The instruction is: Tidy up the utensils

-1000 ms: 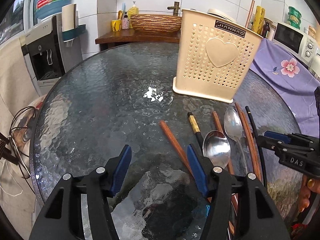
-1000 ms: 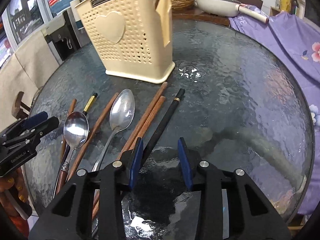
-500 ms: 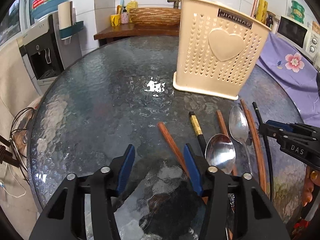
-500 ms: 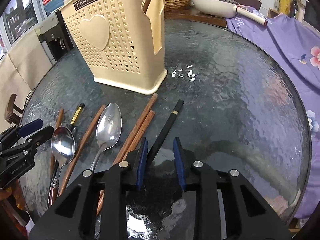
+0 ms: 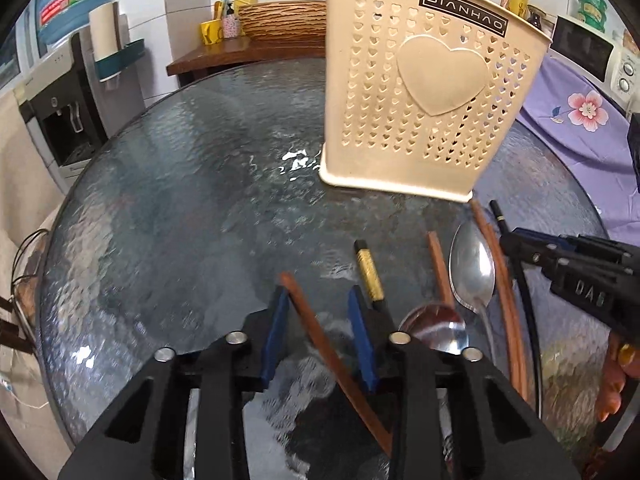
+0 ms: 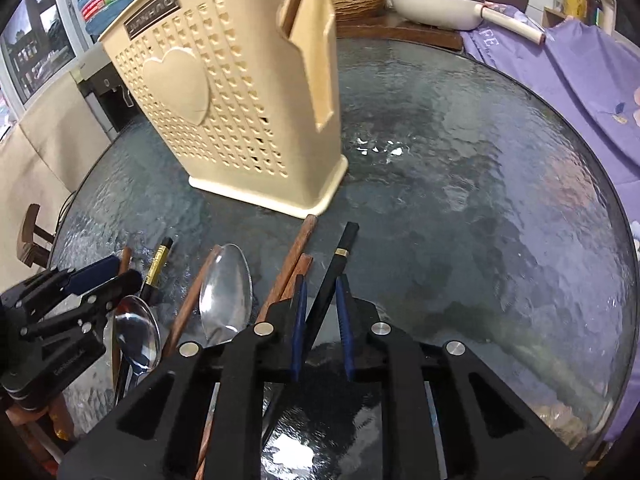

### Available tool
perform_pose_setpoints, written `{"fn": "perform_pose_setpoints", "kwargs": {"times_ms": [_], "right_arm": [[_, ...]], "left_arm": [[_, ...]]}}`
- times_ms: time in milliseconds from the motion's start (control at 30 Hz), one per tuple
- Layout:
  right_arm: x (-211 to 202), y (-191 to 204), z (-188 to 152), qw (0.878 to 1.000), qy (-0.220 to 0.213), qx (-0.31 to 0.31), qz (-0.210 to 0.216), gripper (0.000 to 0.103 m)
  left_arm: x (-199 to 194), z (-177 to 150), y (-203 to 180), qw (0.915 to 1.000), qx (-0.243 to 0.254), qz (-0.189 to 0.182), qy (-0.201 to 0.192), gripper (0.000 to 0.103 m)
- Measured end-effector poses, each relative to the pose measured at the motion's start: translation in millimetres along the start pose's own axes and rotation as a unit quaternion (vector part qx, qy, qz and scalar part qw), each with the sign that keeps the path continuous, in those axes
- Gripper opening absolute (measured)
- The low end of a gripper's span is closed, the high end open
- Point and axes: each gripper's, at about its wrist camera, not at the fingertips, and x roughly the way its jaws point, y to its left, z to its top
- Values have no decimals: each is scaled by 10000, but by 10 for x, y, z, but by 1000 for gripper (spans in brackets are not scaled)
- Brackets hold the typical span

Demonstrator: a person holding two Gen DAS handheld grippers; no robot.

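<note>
A cream perforated utensil holder (image 5: 424, 92) stands on the round glass table (image 5: 180, 200); it also shows in the right wrist view (image 6: 240, 120). Chopsticks and two spoons lie in front of it. My left gripper (image 5: 320, 324) is open, its blue pads straddling a brown chopstick (image 5: 320, 336) without closing on it. My right gripper (image 6: 320, 312) is open with narrow jaws around a black chopstick (image 6: 336, 264). Beside it lie two brown chopsticks (image 6: 292, 264), a large spoon (image 6: 226, 288), a small spoon (image 6: 136, 336) and a black gold-banded chopstick (image 5: 370, 272).
A purple flowered cloth (image 5: 580, 120) covers the right side. A wooden counter with a basket (image 5: 280, 20) stands behind the table. A water dispenser (image 5: 60, 92) stands at the left. A white pan (image 6: 436, 4) sits at the back in the right wrist view.
Both grippers moved forward and down over the utensils and their jaws narrowed. The left now straddles the brown chopstick, the right the black chopstick.
</note>
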Motion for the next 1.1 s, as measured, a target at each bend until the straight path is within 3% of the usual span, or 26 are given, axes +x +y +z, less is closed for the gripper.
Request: {"fn": "perform_pose_setpoints", "kwargs": {"times_ms": [100, 600, 733, 1100], "right_arm": [[2, 8, -2, 10000, 17, -59, 11, 16], [-45, 64, -78, 9999, 110, -46, -121, 13], [-46, 49, -105, 10000, 49, 55, -56, 11], [-102, -152, -99, 9990, -277, 342, 110, 8]], "left_arm": [[37, 49, -10, 10000, 67, -28, 20, 21], [-61, -123, -178, 9995, 215, 201, 70, 21], [-54, -137, -260, 9996, 265, 137, 32, 13], [26, 74, -154, 9998, 216, -55, -18, 9]]}}
